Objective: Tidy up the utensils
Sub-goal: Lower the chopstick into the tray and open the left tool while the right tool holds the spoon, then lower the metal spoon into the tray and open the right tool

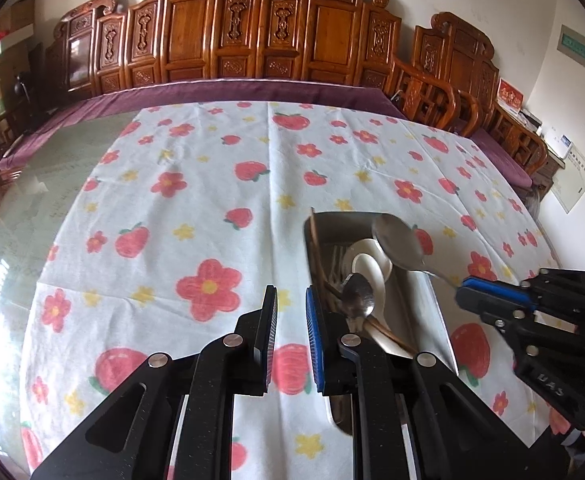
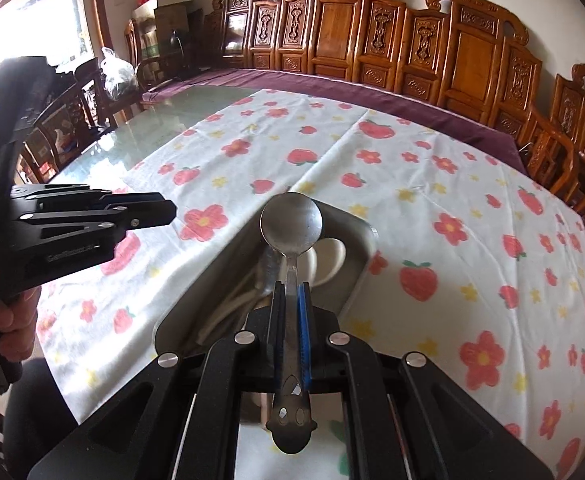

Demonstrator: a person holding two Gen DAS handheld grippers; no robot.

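A steel tray (image 1: 420, 312) sits on the flowered cloth and holds white ceramic spoons (image 1: 366, 264), a small metal spoon (image 1: 358, 296) and wooden chopsticks (image 1: 320, 268). My right gripper (image 2: 291, 288) is shut on the handle of a large metal spoon (image 2: 291, 220), whose bowl hangs over the tray (image 2: 356, 276). In the left wrist view the same spoon (image 1: 396, 246) juts out of the right gripper (image 1: 462, 286). My left gripper (image 1: 290, 292) hovers just left of the tray's near end, jaws slightly apart with nothing between them. In the right wrist view it (image 2: 170, 210) sits left of the tray.
The flowered tablecloth (image 1: 196, 208) covers most of a glass-topped table (image 1: 52, 184). Carved wooden chairs (image 1: 252, 40) line the far side and right edge. A person's hand (image 2: 12, 320) holds the left gripper's grip. Boxes (image 2: 168, 4) are stacked in the far left corner.
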